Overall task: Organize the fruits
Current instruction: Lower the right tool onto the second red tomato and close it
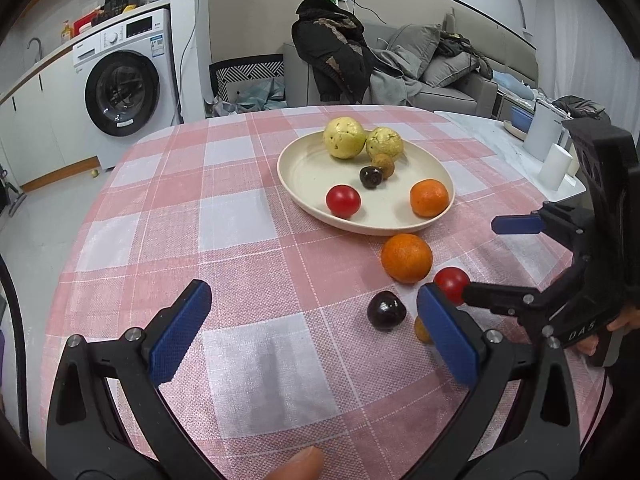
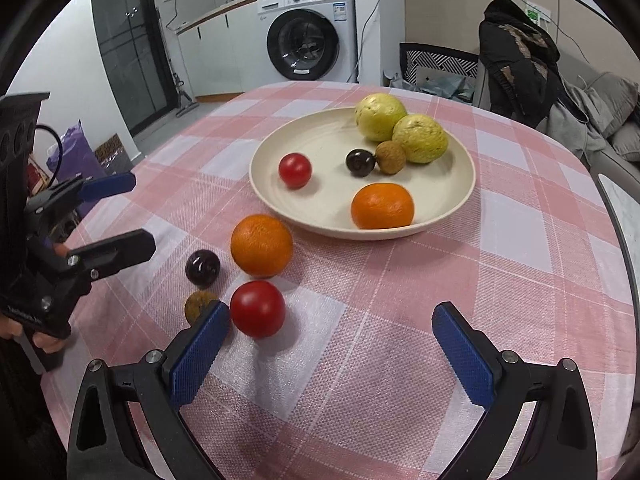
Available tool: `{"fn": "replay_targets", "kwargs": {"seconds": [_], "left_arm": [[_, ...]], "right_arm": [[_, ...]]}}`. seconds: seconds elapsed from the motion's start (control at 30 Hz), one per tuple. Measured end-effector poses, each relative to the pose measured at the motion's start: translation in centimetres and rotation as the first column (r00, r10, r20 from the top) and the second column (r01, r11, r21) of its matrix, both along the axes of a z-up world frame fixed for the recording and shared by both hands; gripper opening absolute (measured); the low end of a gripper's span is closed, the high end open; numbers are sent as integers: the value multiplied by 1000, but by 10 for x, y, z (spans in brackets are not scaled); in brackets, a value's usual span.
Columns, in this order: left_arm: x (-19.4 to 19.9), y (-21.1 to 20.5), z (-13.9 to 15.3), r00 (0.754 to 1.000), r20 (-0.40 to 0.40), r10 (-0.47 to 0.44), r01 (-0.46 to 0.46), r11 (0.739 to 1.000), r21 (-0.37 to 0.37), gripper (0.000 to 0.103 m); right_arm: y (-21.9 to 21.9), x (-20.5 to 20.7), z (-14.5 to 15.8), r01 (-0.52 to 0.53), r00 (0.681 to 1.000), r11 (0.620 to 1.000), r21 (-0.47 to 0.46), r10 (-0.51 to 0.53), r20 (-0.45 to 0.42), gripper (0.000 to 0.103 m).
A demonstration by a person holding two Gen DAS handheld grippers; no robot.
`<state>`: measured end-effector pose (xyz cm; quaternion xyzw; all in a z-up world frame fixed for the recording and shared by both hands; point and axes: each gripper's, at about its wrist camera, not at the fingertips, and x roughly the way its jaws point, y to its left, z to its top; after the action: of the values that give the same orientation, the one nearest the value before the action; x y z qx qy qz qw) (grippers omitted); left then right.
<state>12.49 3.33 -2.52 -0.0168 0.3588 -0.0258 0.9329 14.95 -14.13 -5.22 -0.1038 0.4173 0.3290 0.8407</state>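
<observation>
Left gripper (image 1: 316, 328), right gripper (image 2: 332, 344) — wide apart, nothing held.

Cream plate (image 2: 460, 188), upper centre of right wrist view, holds 2 yellow-green guavas (image 2: 380, 117) touching at its far rim, w/ a brown longan (image 2: 391, 157) against a dark cherry (image 2: 360, 163), plus a red tomato (image 2: 295, 170) & an orange (image 2: 382, 206). On the pink check cloth, lower left of plate: bigger orange (image 2: 261, 245), dark cherry (image 2: 202, 267), red tomato (image 2: 257, 309), partly hidden brown longan (image 2: 197, 305), all close together.
</observation>
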Motion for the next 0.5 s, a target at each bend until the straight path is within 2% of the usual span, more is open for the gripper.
{"fn": "replay_targets", "kwargs": {"seconds": [0.5], "left_arm": [[6, 0, -9, 998, -57, 16, -15, 1000, 20, 103]], "right_arm": [[13, -4, -6, -12, 1000, 998, -69, 13, 16, 103]]}}
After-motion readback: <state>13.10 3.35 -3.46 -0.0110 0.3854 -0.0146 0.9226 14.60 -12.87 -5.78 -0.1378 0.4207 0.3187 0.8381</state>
